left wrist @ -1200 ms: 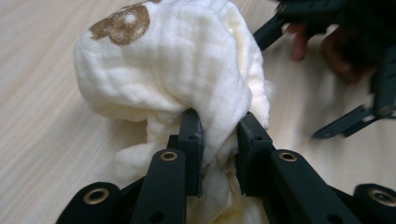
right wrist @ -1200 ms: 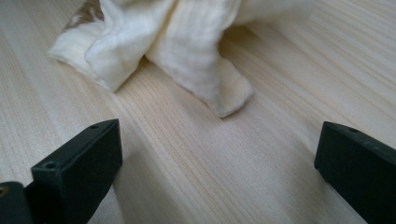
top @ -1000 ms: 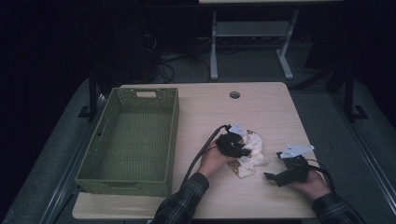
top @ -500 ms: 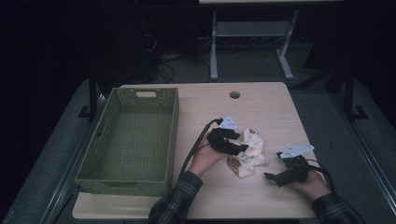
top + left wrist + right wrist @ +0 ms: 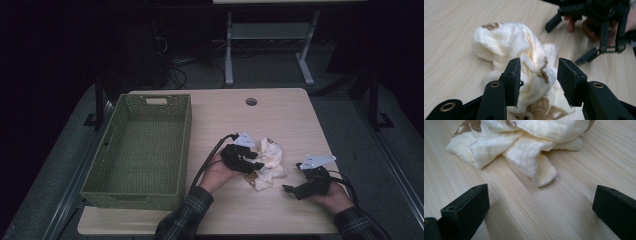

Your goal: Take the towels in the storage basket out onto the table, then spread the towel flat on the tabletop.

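Left tool (image 5: 538,82) half-open, closing over cloth (image 5: 524,50); right tool (image 5: 539,212) wide; basket (image 5: 140,150) left.

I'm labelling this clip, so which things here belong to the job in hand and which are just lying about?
Belongs to the job:
- crumpled cream cloth
- left claw, jaws just closing, astride the cloth
- right claw, open beside it

Lying about:
- green woven basket
- table
- white stand behind the table

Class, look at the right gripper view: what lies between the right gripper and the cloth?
Nothing: bare table runs from the right gripper, whose jaws stand wide open, to the crumpled cloth.
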`<state>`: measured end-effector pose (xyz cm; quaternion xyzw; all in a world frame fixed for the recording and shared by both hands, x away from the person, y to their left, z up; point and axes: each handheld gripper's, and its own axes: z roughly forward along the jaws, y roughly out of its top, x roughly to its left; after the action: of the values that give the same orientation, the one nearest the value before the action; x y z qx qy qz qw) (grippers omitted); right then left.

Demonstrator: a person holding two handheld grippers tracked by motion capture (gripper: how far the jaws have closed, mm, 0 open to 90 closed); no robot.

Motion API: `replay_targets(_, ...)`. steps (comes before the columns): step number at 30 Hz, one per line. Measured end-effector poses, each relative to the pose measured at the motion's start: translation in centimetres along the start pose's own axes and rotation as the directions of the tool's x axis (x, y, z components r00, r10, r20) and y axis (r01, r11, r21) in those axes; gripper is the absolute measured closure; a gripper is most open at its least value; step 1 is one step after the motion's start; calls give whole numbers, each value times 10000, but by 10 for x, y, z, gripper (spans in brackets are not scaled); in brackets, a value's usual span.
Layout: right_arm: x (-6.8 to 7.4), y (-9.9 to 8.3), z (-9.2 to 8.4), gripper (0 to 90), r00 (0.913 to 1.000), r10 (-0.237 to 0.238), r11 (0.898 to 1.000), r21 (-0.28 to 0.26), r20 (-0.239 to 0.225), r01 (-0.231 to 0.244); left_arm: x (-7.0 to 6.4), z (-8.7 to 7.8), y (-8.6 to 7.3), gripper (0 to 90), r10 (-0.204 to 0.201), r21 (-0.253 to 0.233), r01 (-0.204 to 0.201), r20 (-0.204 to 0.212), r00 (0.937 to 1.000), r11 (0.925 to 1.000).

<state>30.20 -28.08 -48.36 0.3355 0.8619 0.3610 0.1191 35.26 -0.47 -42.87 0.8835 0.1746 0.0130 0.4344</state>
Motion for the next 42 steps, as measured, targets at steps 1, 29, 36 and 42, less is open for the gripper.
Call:
replay_targets(1, 0, 0, 0, 4, 10000, 1, 10000, -2, -4, -1, -1, 2, -1, 535, 64, 165, -65, 22, 10000, 9998)
replay_targets(29, -12, 21, -16, 339, 9983, 100, 9984, -546, -582, -132, 15, -52, 11, 852, -661, -912, 553, -1198, 9906, 9943)
replay_targets(36, -27, 37, -13, 428, 9928, 238, 9949, -943, -1175, -350, 21, -66, 9, 852, -1061, -1040, 866, -1994, 9741, 9908)
replay_targets(42, -36, 52, -9, 497, 9916, 257, 9931, -1100, -1266, -397, 22, -65, 9, 851, -1099, -979, 910, -2099, 9715, 9910)
